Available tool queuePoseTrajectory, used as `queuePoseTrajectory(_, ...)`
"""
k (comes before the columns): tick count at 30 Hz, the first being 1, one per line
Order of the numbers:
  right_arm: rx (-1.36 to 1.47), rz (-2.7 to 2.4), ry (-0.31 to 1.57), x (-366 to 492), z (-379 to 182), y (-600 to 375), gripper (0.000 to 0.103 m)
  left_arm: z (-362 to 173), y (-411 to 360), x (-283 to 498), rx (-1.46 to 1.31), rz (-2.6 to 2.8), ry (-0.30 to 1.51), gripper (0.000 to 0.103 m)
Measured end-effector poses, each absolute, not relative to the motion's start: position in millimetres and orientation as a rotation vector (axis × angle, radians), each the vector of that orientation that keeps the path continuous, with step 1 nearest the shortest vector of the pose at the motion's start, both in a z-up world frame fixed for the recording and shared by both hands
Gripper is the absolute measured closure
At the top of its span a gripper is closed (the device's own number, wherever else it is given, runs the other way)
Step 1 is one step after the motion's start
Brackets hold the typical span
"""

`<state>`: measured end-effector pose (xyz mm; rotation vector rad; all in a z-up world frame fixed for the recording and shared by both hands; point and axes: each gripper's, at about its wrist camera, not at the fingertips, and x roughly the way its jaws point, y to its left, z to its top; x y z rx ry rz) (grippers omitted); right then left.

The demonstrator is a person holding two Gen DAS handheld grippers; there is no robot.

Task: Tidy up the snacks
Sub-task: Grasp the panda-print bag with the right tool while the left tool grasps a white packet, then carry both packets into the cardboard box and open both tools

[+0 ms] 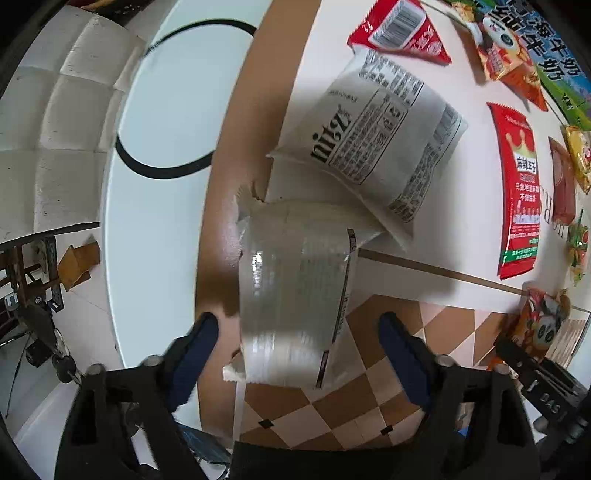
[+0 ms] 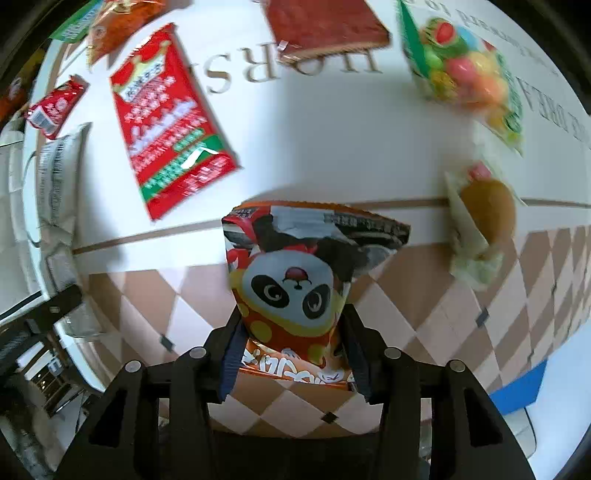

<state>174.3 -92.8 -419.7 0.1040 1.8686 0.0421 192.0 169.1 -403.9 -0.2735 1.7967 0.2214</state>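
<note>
In the left wrist view, pale quilted upholstery (image 1: 55, 110) fills the far left, and beside it lies the white tabletop (image 1: 155, 229) with a black ring printed on it. Right of that the patterned cloth (image 1: 369, 387) begins, tan at its edge, white in the middle and checked in brown and cream nearer the camera. The left gripper (image 1: 299, 332) points steeply down with its blue-padded fingers (image 1: 201, 343) spread apart; a clear plastic packet (image 1: 295, 295) lies between them, and neither pad is pressing on it. Just beyond it, overlapping its far end, a white packet printed with black text (image 1: 373, 144) rests on the cloth. Further right lie a small red sachet with a barcode (image 1: 399, 29), a long red and green snack bag (image 1: 517, 192) and, at the frame's edge, the panda snack bag (image 1: 539, 325). In the right wrist view, the same red and green bag (image 2: 170, 122) sits at upper left, and a flat reddish-brown packet (image 2: 325, 26) at the top. In the centre the right gripper (image 2: 295, 354) is pinching the panda bag (image 2: 291, 284) by its lower end, the jaws closed against both its sides, the bag standing up over the checked cloth. To the right are a bag of coloured candy balls (image 2: 469, 74) and a wrapped brown bun (image 2: 484, 214).
</note>
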Motion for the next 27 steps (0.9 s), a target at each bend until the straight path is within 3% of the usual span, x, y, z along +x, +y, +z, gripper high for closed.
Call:
queuePoseTrajectory(1,0.107,0.046,1.873,174,-419,-92,0.043,-406,168,191,-0.271,0.221,1.803,0.045)
queuePoseTrajectory(2,0.111,0.048,1.873,174,-419,-94,0.042,-406,167,190,-0.245,0.233,1.8,0.048)
queuePoseTrajectory(10,0.167,-0.001,1.899,178,-433,-110,0.041,-402,161,185,-0.229,0.248,1.774,0.05)
queuePoseTrajectory(19,0.096,-0.037,1.853,191,-423,-97,0.055,-389,153,187,-0.229,0.247,1.75,0.052)
queuePoseTrajectory(27,0.099,0.005,1.822,183,-392,-89,0.057,-363,147,191,-0.223,0.2,1.716,0.053)
